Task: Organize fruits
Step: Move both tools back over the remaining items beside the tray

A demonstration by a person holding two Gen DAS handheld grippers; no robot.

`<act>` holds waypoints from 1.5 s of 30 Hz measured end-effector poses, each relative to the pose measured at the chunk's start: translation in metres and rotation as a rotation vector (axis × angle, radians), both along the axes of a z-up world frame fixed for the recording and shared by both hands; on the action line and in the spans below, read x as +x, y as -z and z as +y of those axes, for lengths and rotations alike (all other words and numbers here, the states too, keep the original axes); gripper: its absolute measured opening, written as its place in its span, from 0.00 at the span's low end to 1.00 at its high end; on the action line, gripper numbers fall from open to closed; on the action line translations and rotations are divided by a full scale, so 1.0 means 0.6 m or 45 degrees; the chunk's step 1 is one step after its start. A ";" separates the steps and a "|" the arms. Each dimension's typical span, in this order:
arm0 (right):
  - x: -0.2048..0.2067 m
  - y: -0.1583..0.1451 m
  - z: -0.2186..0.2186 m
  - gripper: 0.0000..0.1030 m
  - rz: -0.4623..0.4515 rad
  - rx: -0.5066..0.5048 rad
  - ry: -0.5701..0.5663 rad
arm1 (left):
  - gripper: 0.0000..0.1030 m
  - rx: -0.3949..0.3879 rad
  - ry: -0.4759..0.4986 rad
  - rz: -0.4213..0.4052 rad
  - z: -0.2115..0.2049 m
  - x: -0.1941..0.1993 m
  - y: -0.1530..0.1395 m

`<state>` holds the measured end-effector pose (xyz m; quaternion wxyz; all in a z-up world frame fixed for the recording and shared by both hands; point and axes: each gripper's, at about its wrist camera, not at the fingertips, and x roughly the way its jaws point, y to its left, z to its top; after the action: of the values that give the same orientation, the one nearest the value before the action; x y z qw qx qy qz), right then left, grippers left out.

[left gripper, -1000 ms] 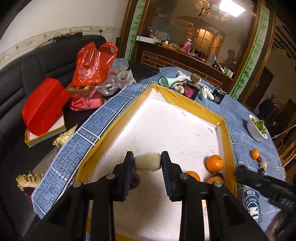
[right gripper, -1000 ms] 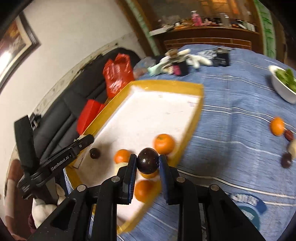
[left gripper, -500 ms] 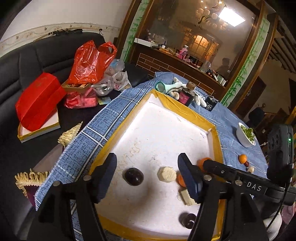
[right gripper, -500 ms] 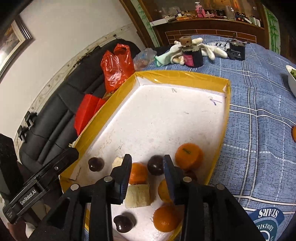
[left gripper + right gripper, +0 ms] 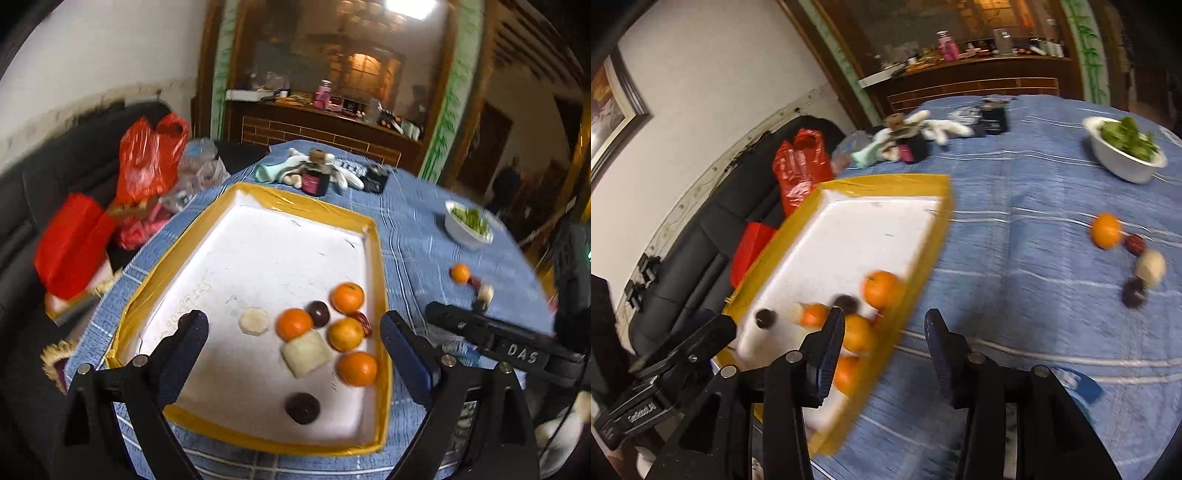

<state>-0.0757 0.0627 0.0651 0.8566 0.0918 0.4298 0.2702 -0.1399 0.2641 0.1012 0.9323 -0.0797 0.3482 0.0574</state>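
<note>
A white tray with a yellow rim [image 5: 303, 201] [image 5: 886, 181] lies on the blue cloth. It holds several oranges [image 5: 347, 297], two dark round fruits [image 5: 302, 408], a pale round slice [image 5: 253, 321] and a pale block [image 5: 306, 353]. My left gripper [image 5: 293, 338] is open and empty above the tray's near end. My right gripper [image 5: 884, 334] is open and empty over the tray's right rim. An orange [image 5: 1105, 230] [image 5: 460, 273], a red fruit [image 5: 1134, 243], a pale piece [image 5: 1150, 267] and a dark fruit [image 5: 1134, 293] lie loose on the cloth to the right.
A white bowl of greens [image 5: 1126, 151] [image 5: 467, 225] stands at the back right. A dark jar [image 5: 314, 181], white gloves and a black box [image 5: 993, 118] sit behind the tray. A black sofa with red bags [image 5: 147, 158] is at the left.
Both grippers opened and let go: the pale roll from the left and the dark fruit from the right now lie in the tray. Both grippers pulled back; the right one swung right.
</note>
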 end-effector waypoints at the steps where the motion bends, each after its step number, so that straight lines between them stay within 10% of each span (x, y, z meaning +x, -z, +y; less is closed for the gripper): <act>1: -0.005 0.002 -0.017 0.48 0.001 -0.004 0.020 | 0.91 0.044 0.009 0.000 -0.016 -0.003 -0.001; 15: -0.049 0.011 -0.212 0.51 0.014 0.069 0.266 | 0.91 0.259 0.151 0.035 -0.153 -0.025 -0.013; 32: 0.015 0.056 -0.311 0.51 0.081 0.008 0.409 | 0.84 -0.002 0.364 0.134 -0.201 0.019 0.028; 45: 0.108 0.091 -0.260 0.44 0.023 -0.103 0.366 | 0.84 -0.141 0.388 0.187 -0.235 0.203 0.032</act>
<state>-0.0108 -0.0931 0.0103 0.8856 0.1203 0.4304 0.1266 -0.0181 0.1232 0.0822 0.8964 -0.0727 0.4260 -0.0982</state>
